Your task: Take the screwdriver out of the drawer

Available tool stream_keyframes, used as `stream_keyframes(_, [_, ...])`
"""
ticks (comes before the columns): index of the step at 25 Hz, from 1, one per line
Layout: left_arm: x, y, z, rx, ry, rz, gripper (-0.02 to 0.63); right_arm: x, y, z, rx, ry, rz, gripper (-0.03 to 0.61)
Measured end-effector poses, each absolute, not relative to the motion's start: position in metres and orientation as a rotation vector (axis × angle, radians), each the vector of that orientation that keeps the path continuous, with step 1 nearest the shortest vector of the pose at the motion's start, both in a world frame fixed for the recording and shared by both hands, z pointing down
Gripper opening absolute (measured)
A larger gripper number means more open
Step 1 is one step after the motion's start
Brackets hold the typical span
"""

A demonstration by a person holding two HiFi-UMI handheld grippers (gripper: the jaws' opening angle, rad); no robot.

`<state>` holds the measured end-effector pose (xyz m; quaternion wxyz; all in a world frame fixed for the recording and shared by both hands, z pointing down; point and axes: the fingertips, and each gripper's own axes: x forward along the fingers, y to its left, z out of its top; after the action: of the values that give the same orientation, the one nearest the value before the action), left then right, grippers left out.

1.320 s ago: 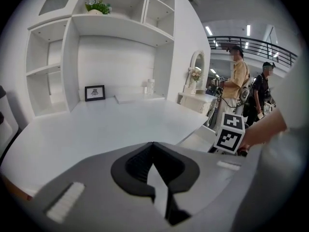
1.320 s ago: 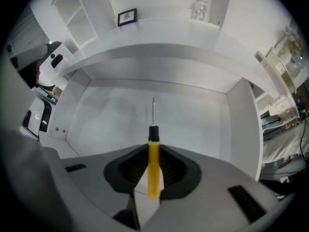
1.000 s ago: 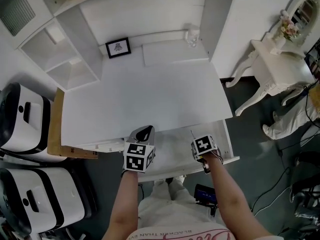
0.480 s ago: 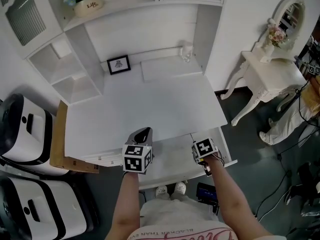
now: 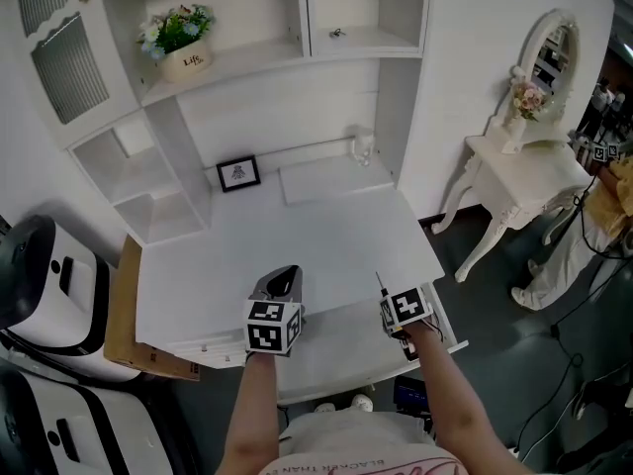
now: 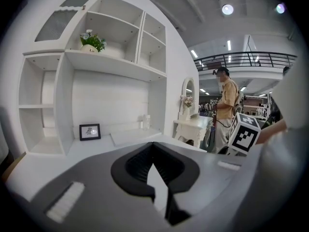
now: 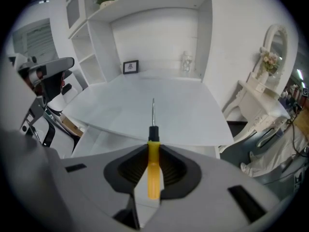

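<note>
A screwdriver (image 7: 153,170) with a yellow handle and a thin metal shaft is clamped between the jaws of my right gripper (image 7: 153,146), its tip pointing out over the white desk top (image 7: 159,110). In the head view the shaft (image 5: 379,283) sticks out ahead of the right gripper (image 5: 392,303), above the right end of the open white drawer (image 5: 336,339). My left gripper (image 5: 279,287) hovers over the drawer's left half. Its dark jaws meet at the tips in the left gripper view (image 6: 153,145), with nothing between them.
At the back of the desk stand a small framed picture (image 5: 238,173) and a glass jar (image 5: 363,148). A flower pot (image 5: 184,55) sits on the shelf above. A white side table with a mirror (image 5: 514,161) is at the right, white machines (image 5: 40,275) at the left.
Both grippers have risen above the open drawer, the right one still carrying the screwdriver. The head view has tilted up and shows more of the shelves.
</note>
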<state>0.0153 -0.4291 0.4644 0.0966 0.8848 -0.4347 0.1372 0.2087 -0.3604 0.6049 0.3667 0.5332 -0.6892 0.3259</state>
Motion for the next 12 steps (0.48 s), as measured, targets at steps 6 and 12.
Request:
stream_keyframes(6, [0.020, -0.438, 0.426, 2.701, -1.322, 0.319, 0.009, 0.212, -0.376, 0.564, 1.481, -1.840, 0.787, 0.077])
stream_keyframes(12, [0.023, -0.446, 0.383, 2.774, -1.357, 0.237, 0.009, 0.219, -0.392, 0.514, 1.584, -1.899, 0.679, 0.077])
